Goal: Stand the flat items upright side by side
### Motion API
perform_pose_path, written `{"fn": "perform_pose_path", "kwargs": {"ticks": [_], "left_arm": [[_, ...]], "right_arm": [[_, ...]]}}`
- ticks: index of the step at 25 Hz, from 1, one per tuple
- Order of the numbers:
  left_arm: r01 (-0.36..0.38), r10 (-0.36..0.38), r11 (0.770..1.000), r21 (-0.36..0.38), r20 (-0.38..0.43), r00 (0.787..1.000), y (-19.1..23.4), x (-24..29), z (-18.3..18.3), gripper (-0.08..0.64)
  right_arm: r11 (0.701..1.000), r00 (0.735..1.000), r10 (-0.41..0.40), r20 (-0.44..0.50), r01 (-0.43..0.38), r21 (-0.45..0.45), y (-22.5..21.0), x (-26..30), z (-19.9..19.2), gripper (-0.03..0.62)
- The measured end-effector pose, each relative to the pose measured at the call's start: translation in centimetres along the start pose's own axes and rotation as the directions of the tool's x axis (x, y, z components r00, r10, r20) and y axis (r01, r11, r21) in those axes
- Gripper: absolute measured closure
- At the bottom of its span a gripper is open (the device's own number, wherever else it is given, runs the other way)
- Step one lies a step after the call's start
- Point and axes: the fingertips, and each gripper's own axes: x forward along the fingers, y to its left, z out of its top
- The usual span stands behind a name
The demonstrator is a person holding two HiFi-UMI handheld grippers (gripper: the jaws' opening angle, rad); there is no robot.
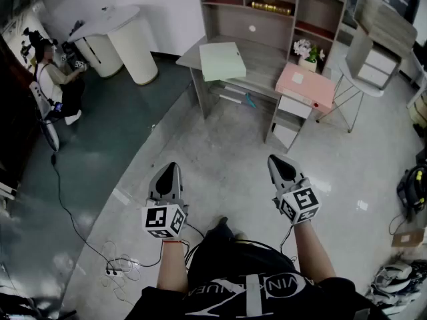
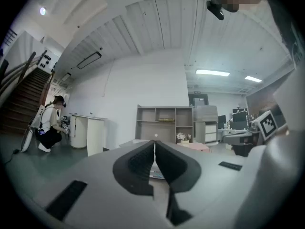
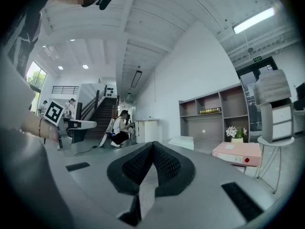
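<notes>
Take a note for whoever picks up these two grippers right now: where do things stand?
Left gripper: shut, empty. Right gripper: shut, empty. Both are held level over the floor, short of the desk.
Green folder: flat on the desk's left end. Pink binder: flat on its right end, apart from the folder.
Done: nothing yet.
Left: stand both upright, side by side.

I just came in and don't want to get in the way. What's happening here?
A person stands on the open floor, short of the desk, holding the left gripper and the right gripper level in front. Both are shut and empty. A pale green folder and a pink folder lie flat on the desk, apart from each other and untouched. Neither has been stood upright yet.
</notes>
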Motion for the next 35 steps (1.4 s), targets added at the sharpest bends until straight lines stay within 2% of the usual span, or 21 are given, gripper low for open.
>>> {"fn": "perform_pose_path", "kwargs": {"ticks": [13,19,22,27,30,35], "left_arm": [[-0.009,0.009,1.000,-0.022,-0.014,1.000,0.5,0.4,-0.3,0.551],[0.002,-0.002,1.000,-0.031,-0.011,1.000,1.2,2.5,-0.9,0.549],[0.015,-0.016,0.999,-0.040,-0.016,1.000,2.0,4.8,-1.5,0.543],[0.039,-0.039,0.997,-0.069,-0.008,0.999,3.9,9.9,-1.2,0.396],[0.046,-0.047,0.996,-0.082,-0.011,0.999,5.5,13.3,-1.3,0.368],[0.045,-0.050,0.993,-0.110,-0.044,0.998,9.0,18.3,-2.5,0.362]], "right_arm": [[1.000,1.000,-0.002,0.011,0.002,0.007,-0.2,0.3,0.3,0.584],[0.997,0.998,-0.056,-0.005,0.056,0.047,-2.2,1.8,-0.6,0.583],[0.996,0.997,-0.076,-0.012,0.076,0.056,-3.6,3.2,-0.9,0.543],[0.992,0.995,-0.100,-0.019,0.101,0.081,-6.3,6.7,-0.5,0.469],[0.990,0.994,-0.106,-0.031,0.109,0.095,-8.0,9.4,-0.5,0.432],[0.977,0.989,-0.132,-0.063,0.141,0.161,-10.8,14.3,-1.5,0.400]]}}
